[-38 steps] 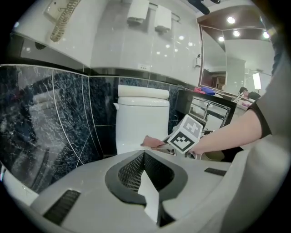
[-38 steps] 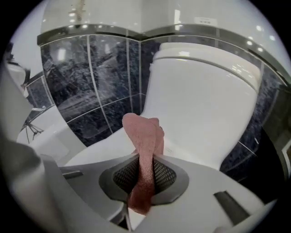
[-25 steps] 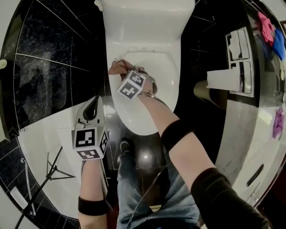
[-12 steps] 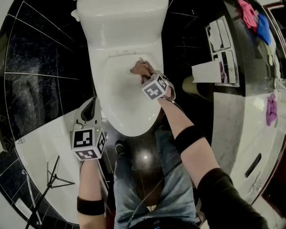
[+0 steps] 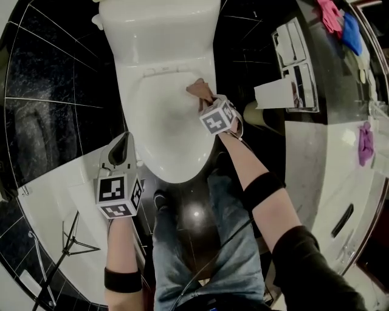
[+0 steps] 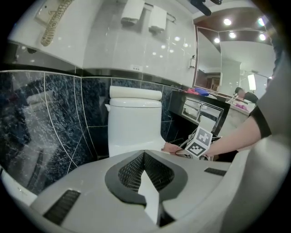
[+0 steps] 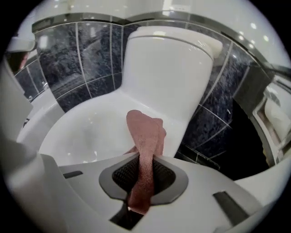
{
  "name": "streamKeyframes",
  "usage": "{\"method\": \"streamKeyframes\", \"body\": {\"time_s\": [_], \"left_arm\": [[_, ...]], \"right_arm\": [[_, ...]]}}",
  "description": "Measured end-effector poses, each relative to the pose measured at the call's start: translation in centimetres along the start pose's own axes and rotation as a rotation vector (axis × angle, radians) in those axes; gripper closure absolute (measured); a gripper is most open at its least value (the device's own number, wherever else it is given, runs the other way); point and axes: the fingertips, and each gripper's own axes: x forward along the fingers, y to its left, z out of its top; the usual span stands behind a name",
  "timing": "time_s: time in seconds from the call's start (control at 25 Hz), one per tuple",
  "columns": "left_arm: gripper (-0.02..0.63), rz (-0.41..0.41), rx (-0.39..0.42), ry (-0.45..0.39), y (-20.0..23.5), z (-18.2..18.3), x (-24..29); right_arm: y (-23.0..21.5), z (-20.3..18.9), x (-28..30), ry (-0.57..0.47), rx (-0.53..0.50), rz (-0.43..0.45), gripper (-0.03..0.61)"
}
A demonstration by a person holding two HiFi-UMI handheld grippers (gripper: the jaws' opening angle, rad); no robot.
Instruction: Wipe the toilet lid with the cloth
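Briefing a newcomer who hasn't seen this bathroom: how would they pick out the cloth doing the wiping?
Find the white toilet among the black tiles; on its closed lid, by the right rear edge, sits a dusty-pink cloth. It alone is pinched in the right gripper; the pink cloth, blue cloth and purple cloth lie on the counter.

All three views bend hard at the edges, and both gripper views have black corners. Ceiling spotlights [image 6: 227, 21], up and right of my left tongs [image 6: 144, 155], give the light. One glints off the dark floor [image 5: 196, 212] behind my right tongs [image 5: 204, 98]. The white toilet lid [image 5: 164, 121] glares softly. The cloth [image 7: 144, 150] in the right tongs looks sharp.
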Motion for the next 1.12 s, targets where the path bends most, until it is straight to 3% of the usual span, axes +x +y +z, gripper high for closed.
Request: {"method": "streamKeyframes", "body": {"time_s": [0.08,0.28,0.44,0.56,0.8,1.12], "left_arm": [[0.612,0.012,-0.007,-0.001,0.4,-0.1,-0.7],[0.612,0.041,-0.012,-0.012,1.7,0.0,-2.5],[0.612,0.073,-0.015,-0.023,3.3,-0.5,-3.9],[0.612,0.095,-0.023,-0.022,4.7,-1.3,-4.8],[0.612,0.102,-0.03,-0.003,6.0,-2.9,-5.7],[0.612,0.041,-0.03,0.004,2.6,-2.4,-5.4]], "right_arm": [[4.0,2.6,-0.8,-0.053,-0.088,0.039,0.506],[19.0,7.8,-1.0,-0.147,-0.236,0.248,0.505],[27.8,10.2,0.3,-0.135,-0.333,0.345,0.503],[30.8,9.4,2.2,-0.055,-0.385,0.368,0.503],[29.9,7.3,2.7,-0.037,-0.409,0.341,0.505],[16.4,-1.9,0.7,0.038,-0.166,0.21,0.505]]}}
